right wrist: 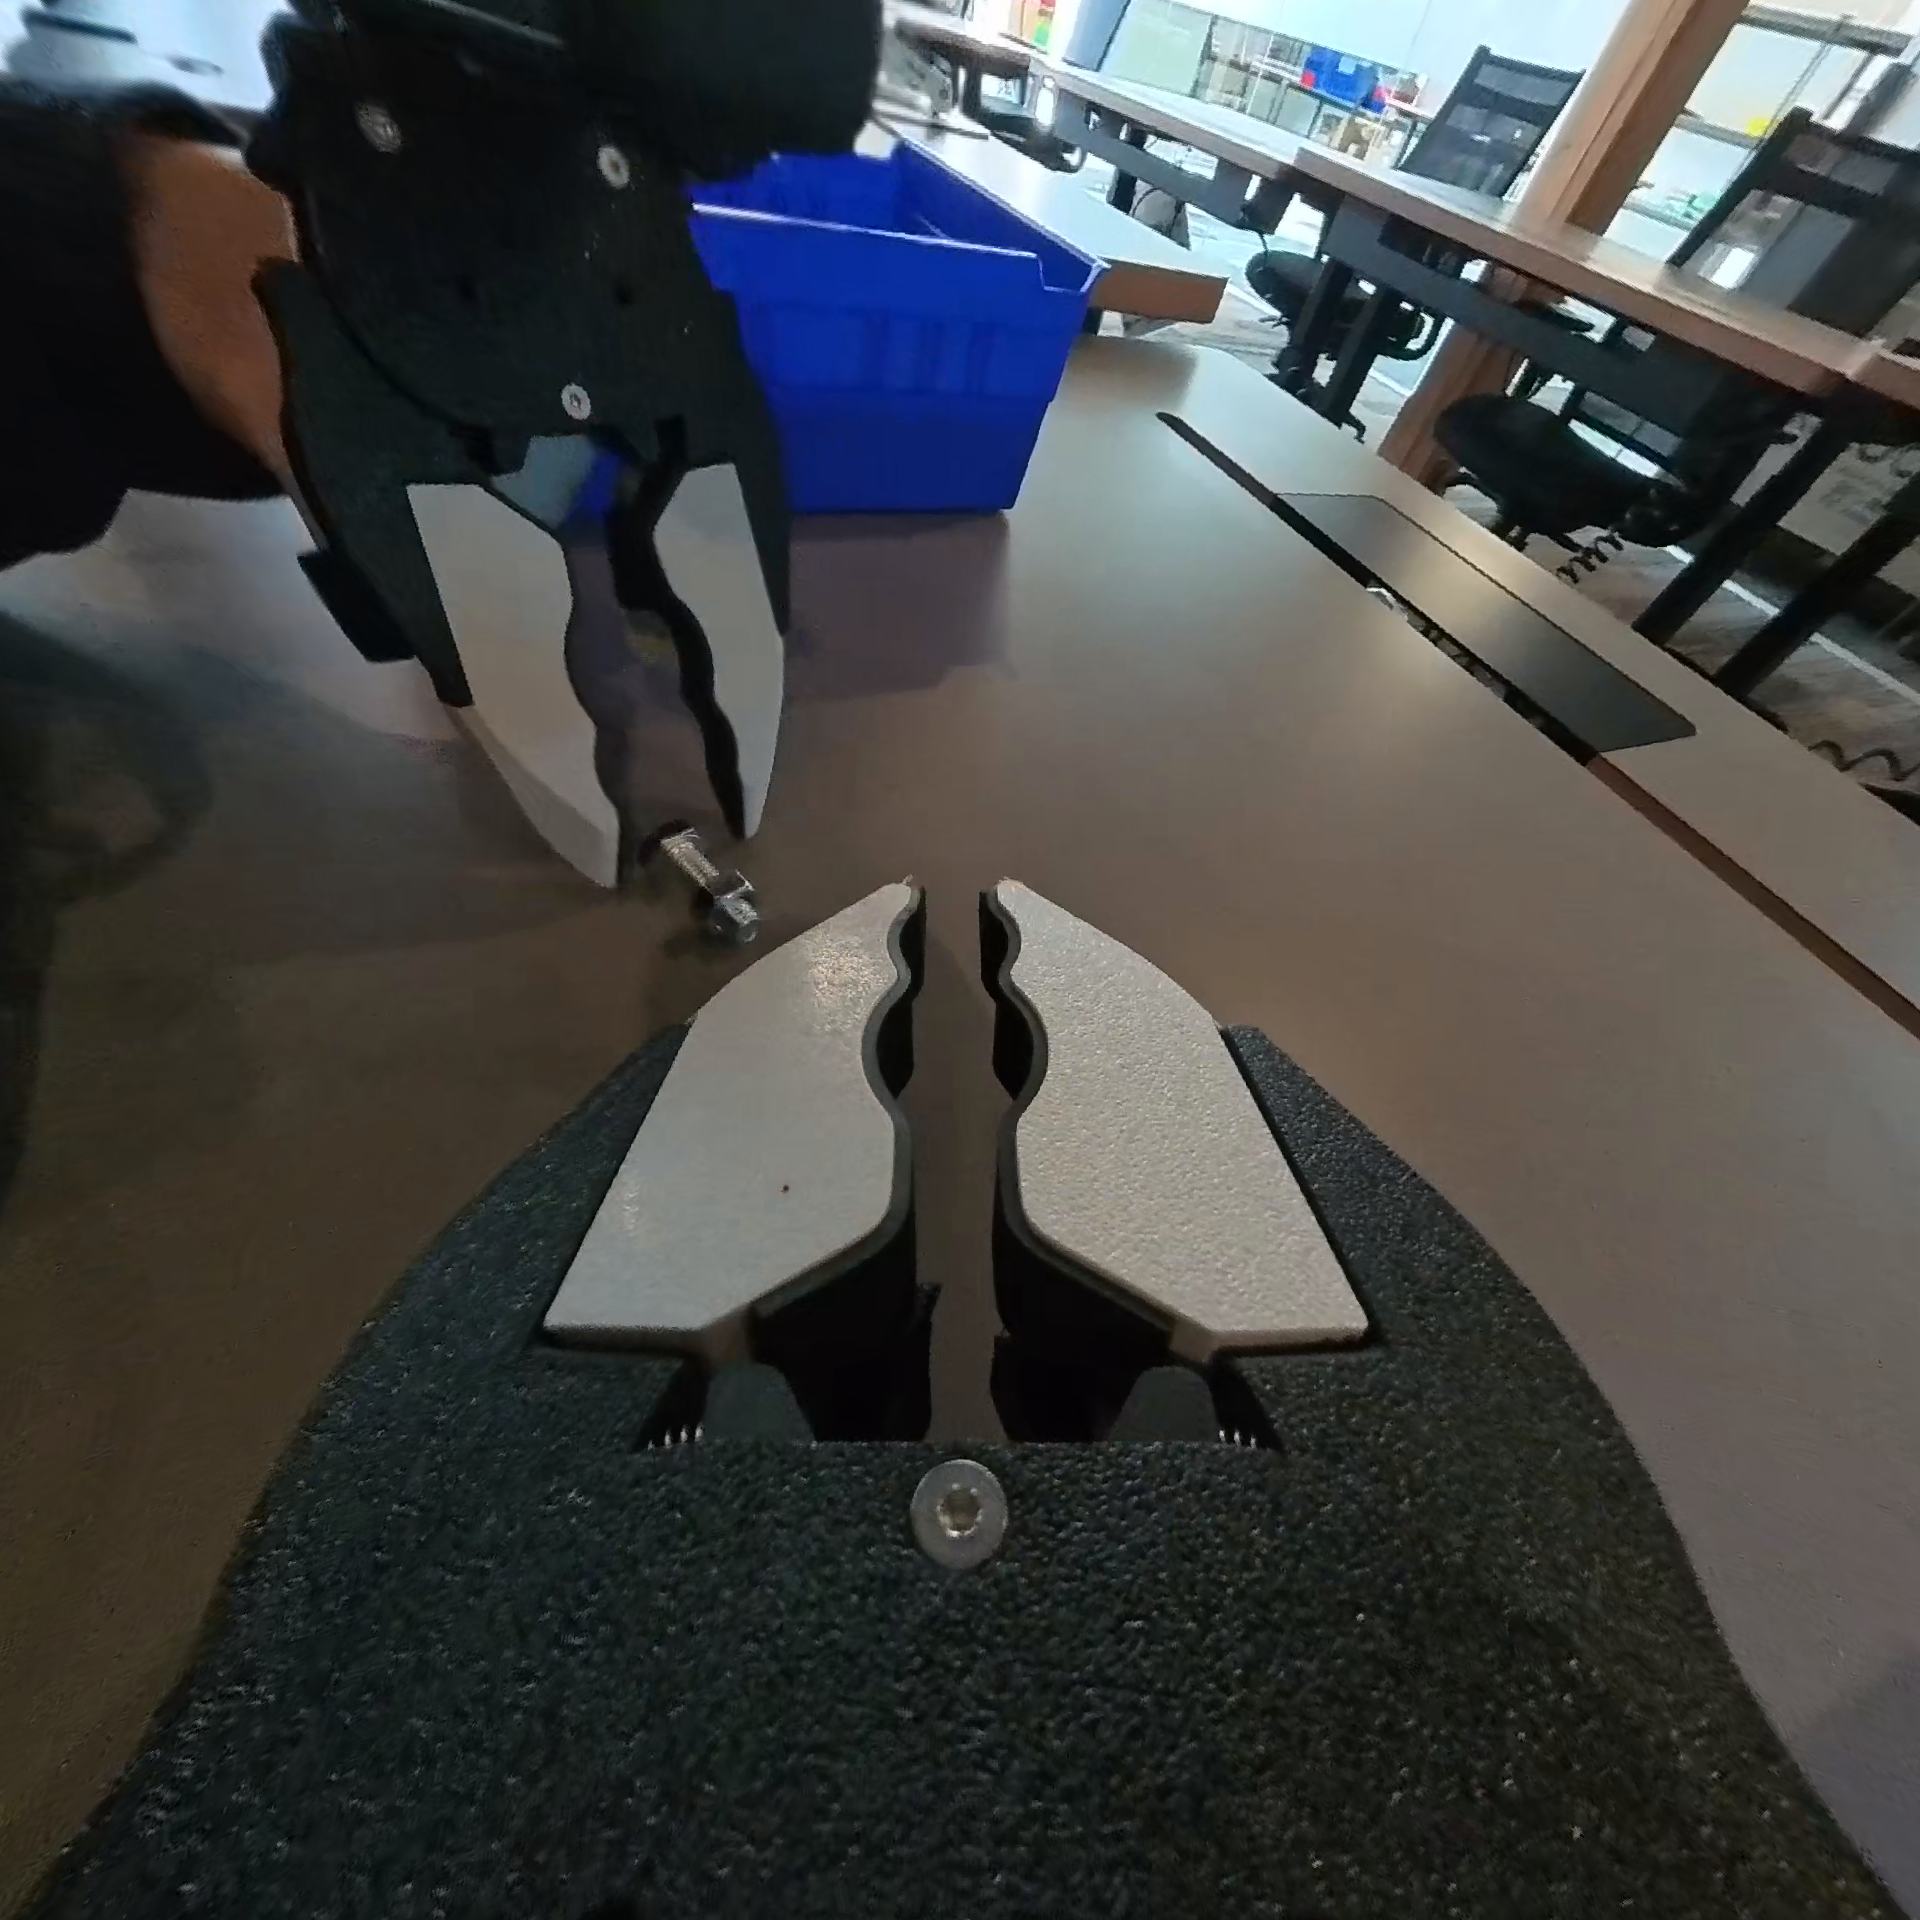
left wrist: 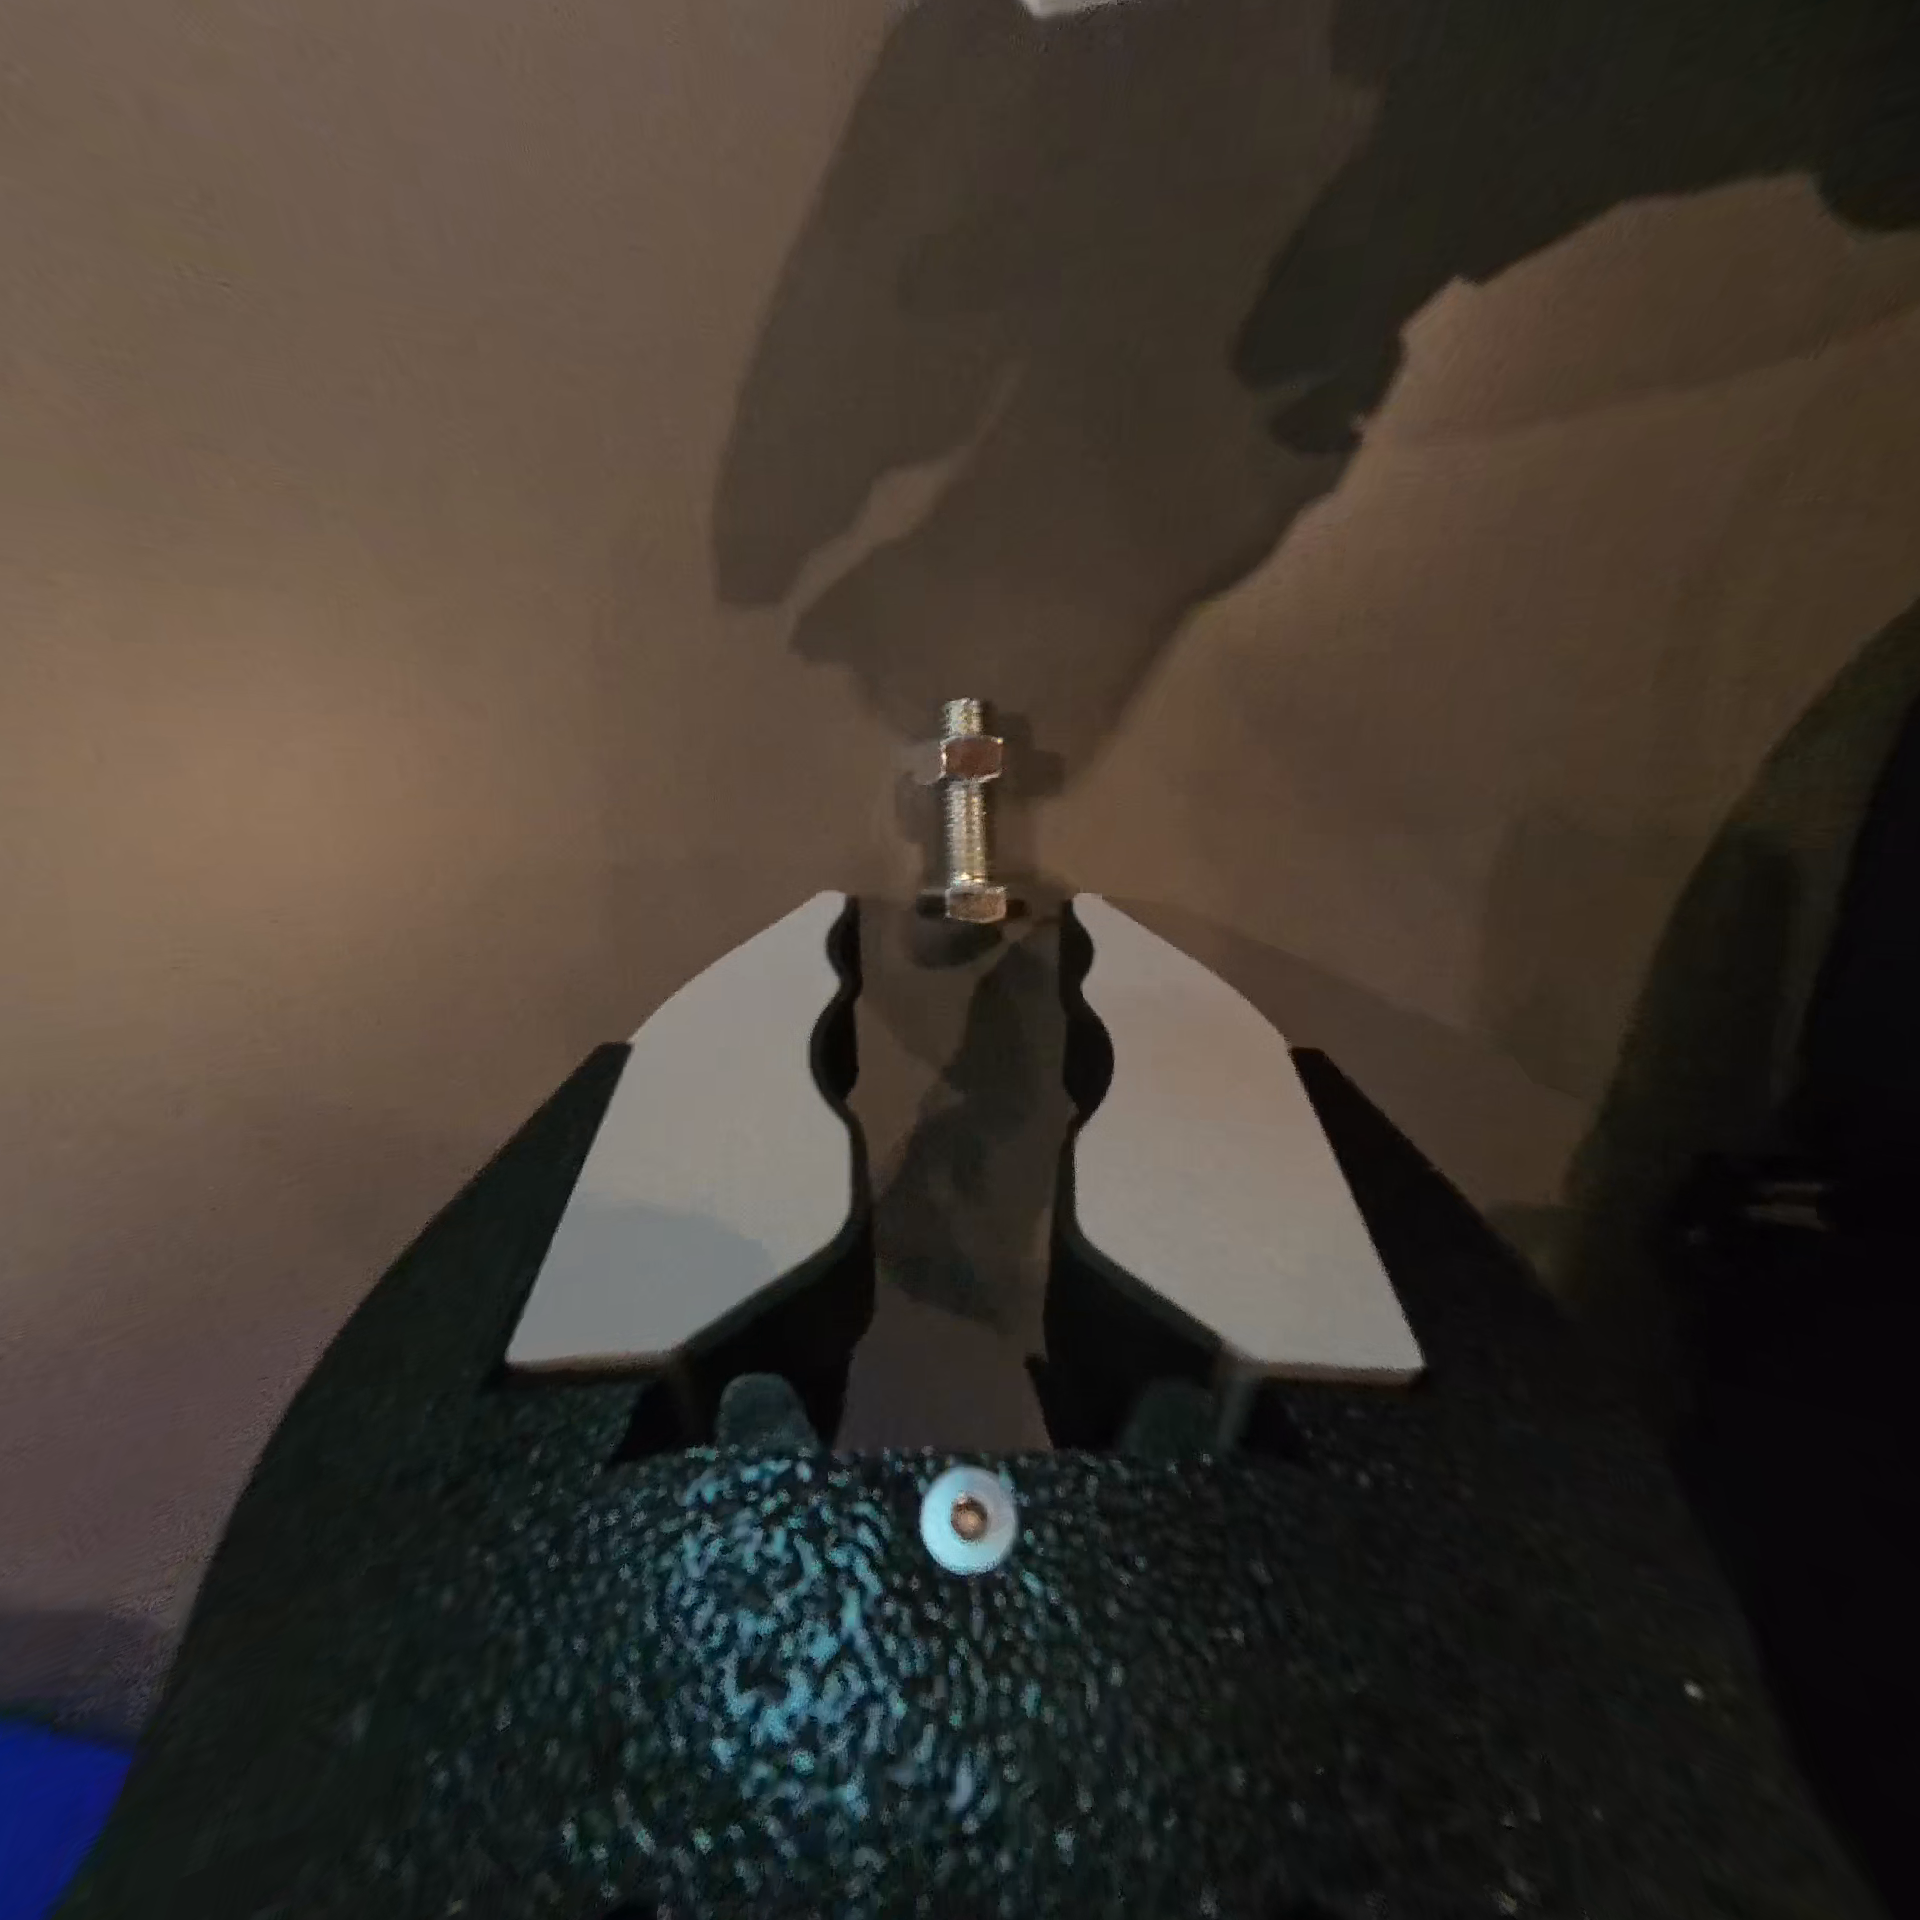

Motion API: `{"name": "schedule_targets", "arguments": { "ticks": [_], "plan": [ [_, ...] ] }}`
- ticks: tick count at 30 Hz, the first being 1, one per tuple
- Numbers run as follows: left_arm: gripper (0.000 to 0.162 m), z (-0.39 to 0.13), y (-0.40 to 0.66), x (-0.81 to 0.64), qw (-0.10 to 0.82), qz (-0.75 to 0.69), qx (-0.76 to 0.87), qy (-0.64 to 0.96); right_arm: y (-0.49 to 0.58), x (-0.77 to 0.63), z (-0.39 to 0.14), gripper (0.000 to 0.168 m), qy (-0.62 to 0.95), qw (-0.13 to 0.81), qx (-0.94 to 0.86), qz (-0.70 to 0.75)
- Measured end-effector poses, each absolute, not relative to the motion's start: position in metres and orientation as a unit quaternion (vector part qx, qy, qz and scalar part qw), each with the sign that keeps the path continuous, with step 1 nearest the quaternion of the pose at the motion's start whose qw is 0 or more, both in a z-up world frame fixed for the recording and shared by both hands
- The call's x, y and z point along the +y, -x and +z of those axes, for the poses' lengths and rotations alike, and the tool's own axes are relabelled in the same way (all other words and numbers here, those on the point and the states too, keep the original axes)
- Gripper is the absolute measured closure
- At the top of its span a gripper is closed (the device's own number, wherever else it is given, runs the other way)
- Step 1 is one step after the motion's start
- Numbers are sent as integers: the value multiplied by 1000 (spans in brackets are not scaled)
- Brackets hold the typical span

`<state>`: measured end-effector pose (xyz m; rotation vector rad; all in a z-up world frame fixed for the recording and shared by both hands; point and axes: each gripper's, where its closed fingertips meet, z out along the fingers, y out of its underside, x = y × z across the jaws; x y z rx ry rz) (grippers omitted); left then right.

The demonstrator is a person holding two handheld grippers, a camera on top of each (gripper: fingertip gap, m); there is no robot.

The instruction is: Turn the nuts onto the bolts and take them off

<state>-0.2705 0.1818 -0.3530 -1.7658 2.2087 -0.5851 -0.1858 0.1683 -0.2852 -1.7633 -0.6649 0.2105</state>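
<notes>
Brown table (right wrist: pixel 1195 831) | blue bin (right wrist: pixel 894 343) contents hidden | left gripper (left wrist: pixel 961 909) parted over bolt (left wrist: pixel 961 831) | right gripper (right wrist: pixel 951 899) slightly parted, empty

Left wrist view dim, warm, heavy shadows on table (left wrist: pixel 364 623); right view brighter, edges bent.

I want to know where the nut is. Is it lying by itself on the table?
No, the nut sits on the bolt, near its tip, not loose on the table.

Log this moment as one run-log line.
bolt: lying on table, nut threaded on | left gripper: open, at bolt head | right gripper: slightly open, empty, beside bolt
</notes>
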Motion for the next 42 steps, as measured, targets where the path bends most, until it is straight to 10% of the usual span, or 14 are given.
{"name": "schedule_targets", "arguments": {
  "ticks": [1, 18, 42],
  "plan": [
    [129, -353, 270, 181, 133, -203, 759, 604, 186, 168, -285, 158, 755, 584, -284, 92],
    [144, -340, 217, 174, 343, -280, 787, 429, 209, 156, -299, 129, 751, 523, -316, 251],
    [144, -349, 220, 160, 305, -319, 817, 370, 227, 142, -330, 117, 801, 390, -332, 309]
  ]
}}
